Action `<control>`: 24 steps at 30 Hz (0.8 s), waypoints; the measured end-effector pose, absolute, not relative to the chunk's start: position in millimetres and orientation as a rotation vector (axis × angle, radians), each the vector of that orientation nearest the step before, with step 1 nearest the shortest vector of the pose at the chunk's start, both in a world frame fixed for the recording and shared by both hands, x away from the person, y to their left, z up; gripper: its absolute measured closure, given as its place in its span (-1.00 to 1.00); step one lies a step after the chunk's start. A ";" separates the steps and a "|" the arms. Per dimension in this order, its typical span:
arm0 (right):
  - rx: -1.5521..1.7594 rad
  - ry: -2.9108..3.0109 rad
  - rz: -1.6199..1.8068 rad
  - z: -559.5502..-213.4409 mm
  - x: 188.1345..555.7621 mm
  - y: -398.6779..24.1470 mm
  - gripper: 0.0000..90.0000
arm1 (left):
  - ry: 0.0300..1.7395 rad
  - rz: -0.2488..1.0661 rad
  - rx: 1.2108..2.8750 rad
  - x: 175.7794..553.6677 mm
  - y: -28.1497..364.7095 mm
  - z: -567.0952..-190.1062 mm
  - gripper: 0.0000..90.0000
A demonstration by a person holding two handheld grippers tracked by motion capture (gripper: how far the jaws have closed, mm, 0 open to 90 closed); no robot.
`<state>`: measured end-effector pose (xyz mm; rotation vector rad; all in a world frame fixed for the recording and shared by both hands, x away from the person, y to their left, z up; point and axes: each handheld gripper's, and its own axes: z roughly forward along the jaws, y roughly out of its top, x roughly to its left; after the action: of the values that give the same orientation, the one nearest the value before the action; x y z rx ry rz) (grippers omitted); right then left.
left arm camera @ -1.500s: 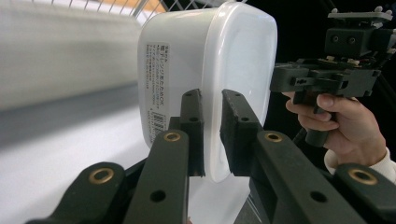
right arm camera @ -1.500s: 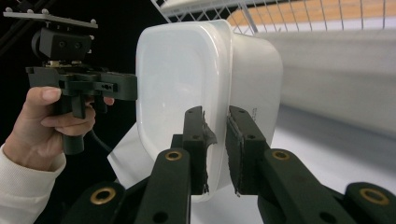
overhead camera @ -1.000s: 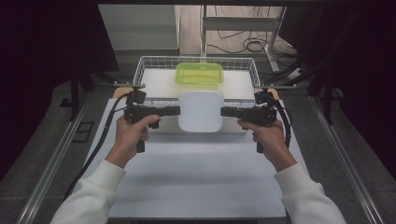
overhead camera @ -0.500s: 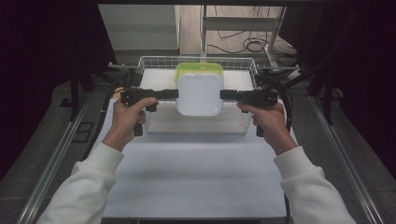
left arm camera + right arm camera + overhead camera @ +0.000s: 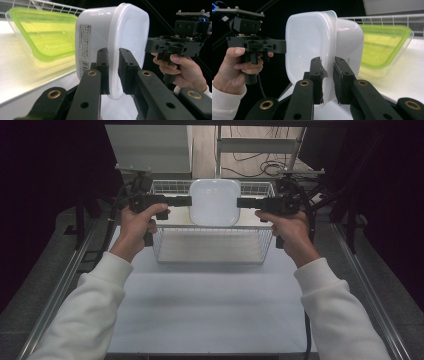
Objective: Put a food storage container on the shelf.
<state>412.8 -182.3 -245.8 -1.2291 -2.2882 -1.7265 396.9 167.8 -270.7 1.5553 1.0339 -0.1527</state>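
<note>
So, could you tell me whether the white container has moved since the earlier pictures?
Yes. The white container has travelled away from the person, from before the wire basket's near wall to above its far end.

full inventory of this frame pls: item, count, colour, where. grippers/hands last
white container: 1, white translucent plastic with a printed label on its side, held in the air over the far part of the basket, clamped at its rim from both sides
green container: 1, clear with a yellow-green lid, lying beyond the white container, inside the basket by the look of its wire rim
wire basket: 1, white wire, far half of the table
table: 1, white top, metal rails along both sides
left gripper: 1, black, shut on the white container's left rim
right gripper: 1, black, shut on its right rim
hands: 2, white sleeves, left hand, right hand, each holding a gripper
</note>
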 end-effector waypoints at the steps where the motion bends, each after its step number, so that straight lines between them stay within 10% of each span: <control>1: -1.226 -2.295 -1.729 -244.6 414.6 -182.2 0.72 | 1.037 -0.154 1.550 398.4 167.5 -269.6 0.76; 24: -1.267 -2.254 -1.690 -236.2 475.1 -173.9 0.71 | 1.100 -0.181 1.528 457.7 175.4 -259.9 0.76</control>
<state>475.1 -173.9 -236.2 -1.2674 -2.2538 -1.6899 457.7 175.4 -259.9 1.5280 1.0997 -0.1815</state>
